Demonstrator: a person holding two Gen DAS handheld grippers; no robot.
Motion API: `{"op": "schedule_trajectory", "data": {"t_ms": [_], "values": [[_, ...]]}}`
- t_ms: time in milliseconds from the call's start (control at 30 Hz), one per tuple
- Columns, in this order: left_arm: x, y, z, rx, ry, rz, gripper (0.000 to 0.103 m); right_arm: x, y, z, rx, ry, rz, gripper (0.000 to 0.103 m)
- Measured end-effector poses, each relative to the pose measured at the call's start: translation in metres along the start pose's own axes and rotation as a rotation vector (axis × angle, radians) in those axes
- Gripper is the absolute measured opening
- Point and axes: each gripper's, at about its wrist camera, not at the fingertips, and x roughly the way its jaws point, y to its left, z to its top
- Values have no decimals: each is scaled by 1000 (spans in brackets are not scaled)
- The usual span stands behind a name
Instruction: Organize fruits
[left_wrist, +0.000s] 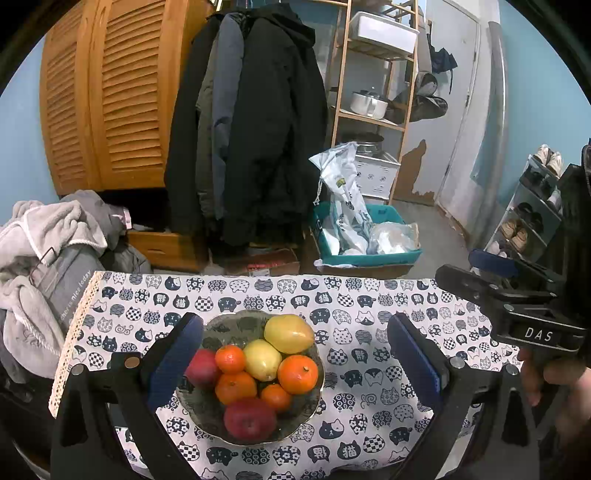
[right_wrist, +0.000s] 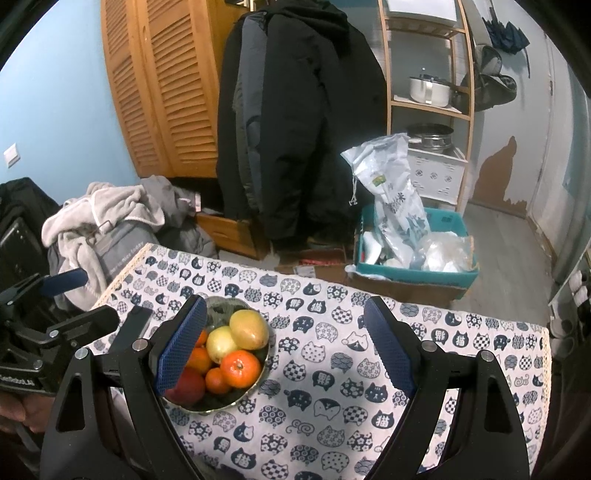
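Observation:
A patterned bowl (left_wrist: 207, 417) sits on the cat-print tablecloth (left_wrist: 369, 406). It holds a yellow mango (left_wrist: 289, 333), a lemon (left_wrist: 262, 359), several oranges (left_wrist: 297, 373) and two red apples (left_wrist: 249, 417). My left gripper (left_wrist: 295, 365) is open and empty, its fingers on either side of the bowl, above it. In the right wrist view the bowl (right_wrist: 255, 387) lies at the left, partly behind the left finger. My right gripper (right_wrist: 288, 350) is open and empty, over the cloth to the right of the bowl. The right gripper also shows at the right edge of the left wrist view (left_wrist: 480, 273).
Behind the table hang dark coats (left_wrist: 251, 129), with a wooden louvred wardrobe (left_wrist: 110, 92) to the left. A pile of grey clothes (left_wrist: 44, 266) lies left of the table. A teal box (left_wrist: 369, 254) with bags stands on the floor, near a wooden shelf (left_wrist: 369, 92).

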Motion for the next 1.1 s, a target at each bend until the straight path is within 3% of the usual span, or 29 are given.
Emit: {"op": "schedule_trajectory", "data": {"t_ms": [267, 633, 1100], "values": [[1, 1, -2, -16, 20, 1, 101, 0, 1, 0, -1, 1, -1, 86], [1, -3, -2, 18, 11, 69, 102, 0, 1, 0, -1, 3, -3, 86], [6, 0, -2, -8, 45, 65, 102, -1, 4, -2, -8, 7, -1, 86]]}}
